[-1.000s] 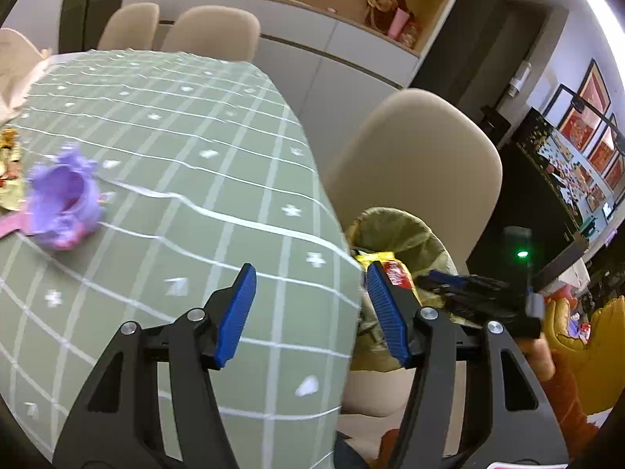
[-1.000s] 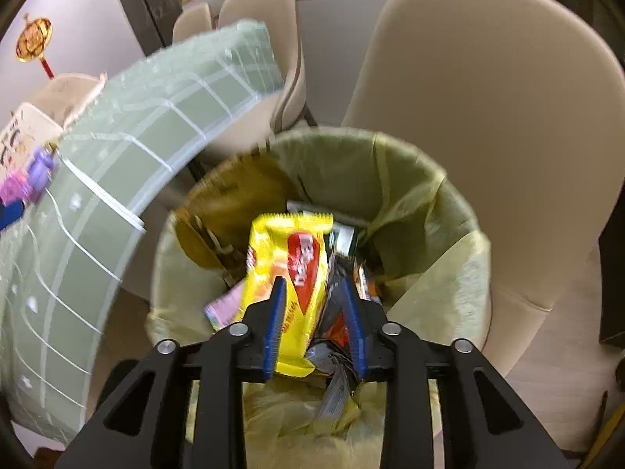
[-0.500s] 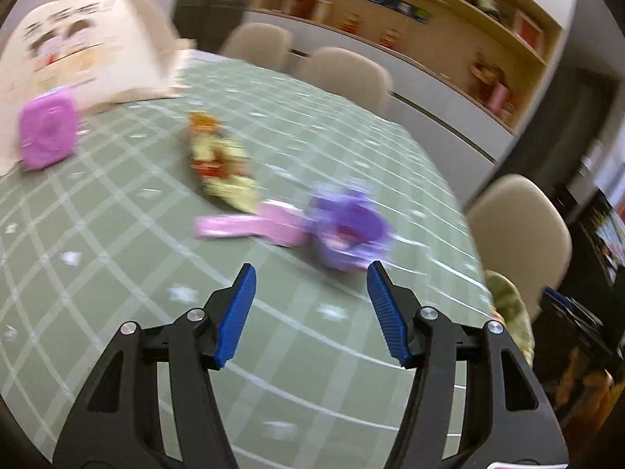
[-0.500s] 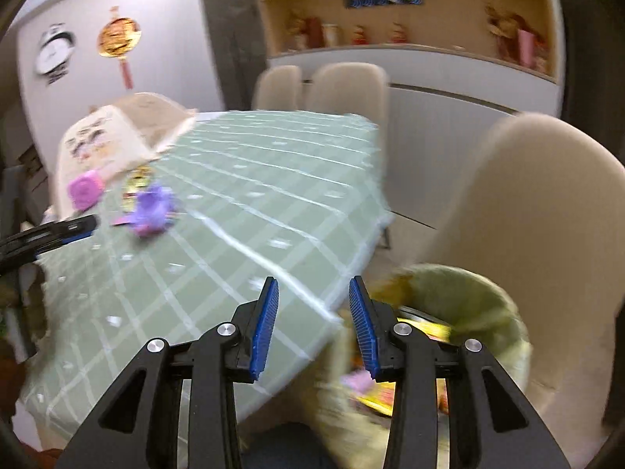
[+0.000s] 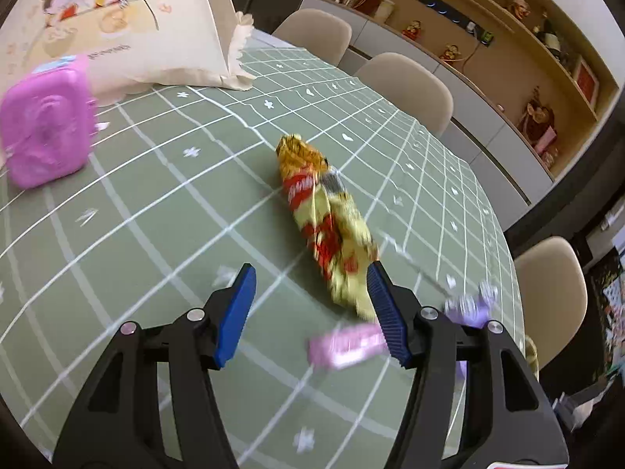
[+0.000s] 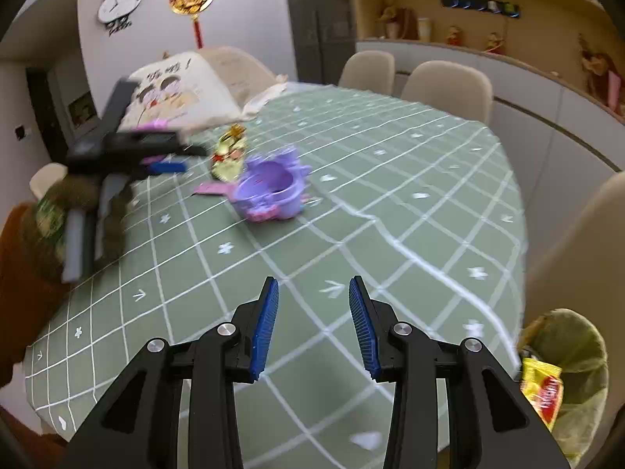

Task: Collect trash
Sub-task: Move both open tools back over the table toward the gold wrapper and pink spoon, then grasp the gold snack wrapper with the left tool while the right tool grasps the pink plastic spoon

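Yellow wrapper point(image 6: 545, 392) already in bin point(image 6: 586, 355); crumpled snack bag point(image 5: 326, 217), pink wrapper point(image 5: 343, 346) left beside purple cup point(image 6: 269, 191). Both grippers point(image 5: 310, 308) point(image 6: 313, 326) open, empty.

Green white-gridded tablecloth point(image 5: 156, 203), yellow-and-red wrapper point(image 5: 324, 211), purple cup point(image 6: 269, 187).

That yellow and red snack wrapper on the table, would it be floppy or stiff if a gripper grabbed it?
Probably floppy: the snack wrapper lies crumpled and twisted on the tablecloth. It looks flattened, so likely light. Its shiny film may slip between the pads.
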Motion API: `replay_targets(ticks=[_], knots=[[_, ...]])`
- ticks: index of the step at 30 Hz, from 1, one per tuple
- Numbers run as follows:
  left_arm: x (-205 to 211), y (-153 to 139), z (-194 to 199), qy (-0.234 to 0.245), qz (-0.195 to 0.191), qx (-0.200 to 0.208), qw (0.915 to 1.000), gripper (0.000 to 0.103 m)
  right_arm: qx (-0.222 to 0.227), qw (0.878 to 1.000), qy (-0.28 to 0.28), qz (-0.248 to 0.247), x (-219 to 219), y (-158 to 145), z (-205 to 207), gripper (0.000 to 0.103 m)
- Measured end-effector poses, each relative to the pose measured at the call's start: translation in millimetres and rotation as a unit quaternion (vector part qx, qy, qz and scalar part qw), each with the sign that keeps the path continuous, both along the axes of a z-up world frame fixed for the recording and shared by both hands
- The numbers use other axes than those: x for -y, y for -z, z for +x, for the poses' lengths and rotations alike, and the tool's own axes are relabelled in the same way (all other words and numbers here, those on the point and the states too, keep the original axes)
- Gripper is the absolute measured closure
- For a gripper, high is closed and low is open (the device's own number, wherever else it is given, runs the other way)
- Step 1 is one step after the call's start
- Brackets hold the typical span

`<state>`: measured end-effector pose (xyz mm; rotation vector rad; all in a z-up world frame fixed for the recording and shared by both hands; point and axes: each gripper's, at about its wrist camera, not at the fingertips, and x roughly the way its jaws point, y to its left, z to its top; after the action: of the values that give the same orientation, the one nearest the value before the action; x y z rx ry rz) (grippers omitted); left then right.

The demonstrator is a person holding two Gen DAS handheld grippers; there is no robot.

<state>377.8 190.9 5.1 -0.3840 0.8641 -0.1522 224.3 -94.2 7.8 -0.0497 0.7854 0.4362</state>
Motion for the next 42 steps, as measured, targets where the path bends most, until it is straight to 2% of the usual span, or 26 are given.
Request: replay_targets(ticks=[3, 5, 6, 7, 8, 9, 10, 12, 17, 22, 26, 29, 31, 34, 38, 42], knots=[[7, 4, 19, -0.001, 0.005, -0.015, 0.9999, 0.047, -0.018, 1.0, -0.015, 0.007, -16, 4, 5, 0.067], [11, 8, 30, 0.003, -0.006, -0.025, 0.9997, 0.047, -0.027, 0.999, -0.025, 0.012, -25, 4, 8, 0.067], [12, 7, 32, 0.003, -0.006, -0.023, 0.9997, 0.051, -0.033, 0.999, -0.034, 0.018, -32, 3, 10, 0.067], [13, 6, 33, 0.005, -0.007, -0.021, 0.9997, 0.066, -0.035, 0.998, -0.04, 0.021, -36, 2, 12, 0.067], [14, 5, 33, 0.011, -0.007, -0.02, 0.9997, 0.074, -0.039, 0.998, -0.046, 0.023, -43, 1, 14, 0.067], [14, 4, 31, 0.013, 0.002, -0.021, 0.9997, 0.088, -0.047, 0.997, -0.055, 0.027, -52, 1, 19, 0.067], [13, 4, 28, 0.012, 0.008, -0.023, 0.9996, 0.094, -0.052, 0.996, -0.059, 0.03, -59, 0, 21, 0.067], [3, 5, 19, 0.018, 0.005, -0.027, 0.9995, 0.097, -0.065, 0.994, -0.073, 0.041, -74, 0, 30, 0.067], [-29, 5, -17, 0.02, 0.001, -0.033, 0.9993, 0.097, -0.076, 0.992, -0.089, 0.045, -108, 0, 53, 0.067], [-55, 0, -65, 0.015, 0.014, -0.016, 0.9997, 0.097, -0.048, 0.997, -0.059, 0.004, -130, 1, 78, 0.067], [-69, -1, -81, -0.003, 0.037, 0.002, 0.9993, 0.097, -0.035, 0.997, -0.067, 0.022, -148, -4, 94, 0.067], [-78, 3, -82, -0.01, 0.021, 0.004, 0.9997, 0.097, -0.017, 0.996, -0.089, 0.005, -167, -3, 100, 0.067], [-82, 4, -82, -0.011, 0.01, 0.003, 0.9999, 0.091, -0.006, 0.995, -0.103, -0.013, -178, -2, 98, 0.078], [-89, 5, -81, -0.02, 0.0, 0.005, 0.9998, 0.071, -0.004, 0.993, -0.109, -0.038, -196, 4, 106, 0.078], [-96, 5, -82, -0.03, -0.014, 0.006, 0.9994, 0.069, -0.05, 0.992, -0.108, -0.037, -196, 18, 109, 0.078], [-100, 1, -84, -0.033, -0.021, 0.017, 0.9991, 0.065, -0.047, 0.986, -0.142, -0.075, -192, 24, 78, 0.078]])
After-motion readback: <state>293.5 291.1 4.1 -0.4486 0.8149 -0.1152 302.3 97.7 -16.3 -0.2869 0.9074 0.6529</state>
